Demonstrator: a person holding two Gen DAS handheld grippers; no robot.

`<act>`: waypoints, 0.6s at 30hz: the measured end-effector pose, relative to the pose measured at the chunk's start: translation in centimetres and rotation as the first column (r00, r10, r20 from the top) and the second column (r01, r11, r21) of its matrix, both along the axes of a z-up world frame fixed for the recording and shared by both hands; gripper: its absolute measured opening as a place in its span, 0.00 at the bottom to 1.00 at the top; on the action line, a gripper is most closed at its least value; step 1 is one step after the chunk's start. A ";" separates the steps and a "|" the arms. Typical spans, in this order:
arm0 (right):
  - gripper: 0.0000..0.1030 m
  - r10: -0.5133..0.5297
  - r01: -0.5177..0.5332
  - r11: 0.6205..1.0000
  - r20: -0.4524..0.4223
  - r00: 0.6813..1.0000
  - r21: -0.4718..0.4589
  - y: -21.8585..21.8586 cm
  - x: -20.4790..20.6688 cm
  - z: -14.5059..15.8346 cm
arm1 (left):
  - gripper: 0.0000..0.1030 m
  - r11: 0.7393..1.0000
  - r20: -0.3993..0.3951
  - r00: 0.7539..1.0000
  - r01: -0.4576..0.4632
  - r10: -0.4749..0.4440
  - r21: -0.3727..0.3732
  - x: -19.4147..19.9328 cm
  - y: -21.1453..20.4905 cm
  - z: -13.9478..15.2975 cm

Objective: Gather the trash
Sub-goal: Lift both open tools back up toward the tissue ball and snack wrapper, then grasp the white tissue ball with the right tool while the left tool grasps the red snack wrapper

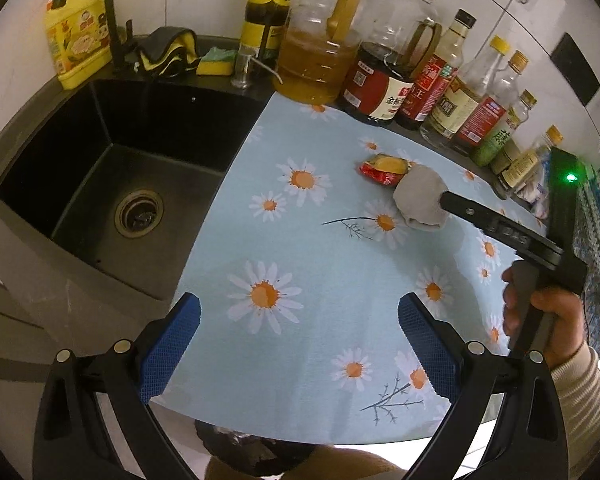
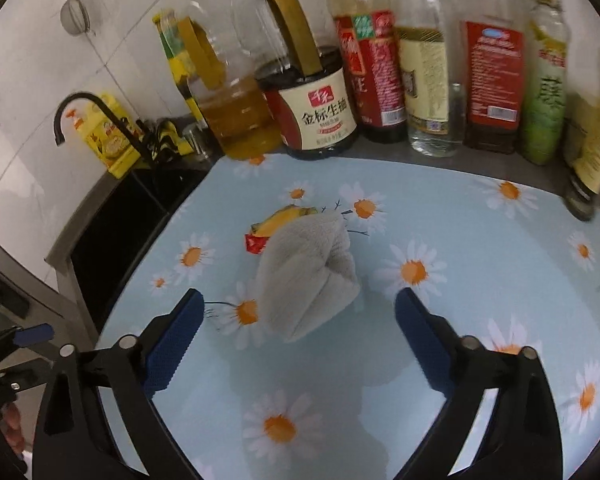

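Blue-padded fingers (image 2: 172, 344) of the right gripper (image 2: 298, 326) stand wide apart, with the crumpled grey paper wad (image 2: 308, 276) just ahead between their tips, lying on the daisy-print light-blue mat (image 2: 480, 280) over the worktop. Touching the wad's far side is a red-and-yellow snack wrapper (image 2: 276, 226); bottles (image 2: 384, 76) line the back wall. Left gripper (image 1: 300, 312) hovers over the mat, fingers apart and empty, black sink (image 1: 112, 184) to its left.

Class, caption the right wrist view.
Open right gripper approaching crumpled grey cloth beside snack wrapper on daisy mat.
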State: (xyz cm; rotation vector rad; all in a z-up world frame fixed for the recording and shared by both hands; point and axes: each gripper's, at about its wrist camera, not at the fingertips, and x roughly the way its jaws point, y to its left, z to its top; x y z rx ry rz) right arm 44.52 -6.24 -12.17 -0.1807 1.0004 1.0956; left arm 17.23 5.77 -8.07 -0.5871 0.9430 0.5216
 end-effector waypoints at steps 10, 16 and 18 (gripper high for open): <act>0.54 0.061 -0.062 0.996 -0.014 0.998 -0.064 2.9 1.4 -2.7 | 0.93 0.999 -0.012 0.999 -0.047 0.047 -0.001 0.9 -0.3 0.0; 0.34 0.075 -0.076 0.996 -0.016 0.997 -0.052 2.7 1.8 -2.7 | 0.93 0.999 -0.031 0.999 -0.033 0.033 -0.001 2.6 -0.3 -0.3; 0.29 0.074 -0.075 0.996 -0.014 0.997 -0.044 2.3 1.8 -2.5 | 0.93 1.000 -0.035 0.999 -0.021 0.021 0.001 3.3 -0.4 -0.4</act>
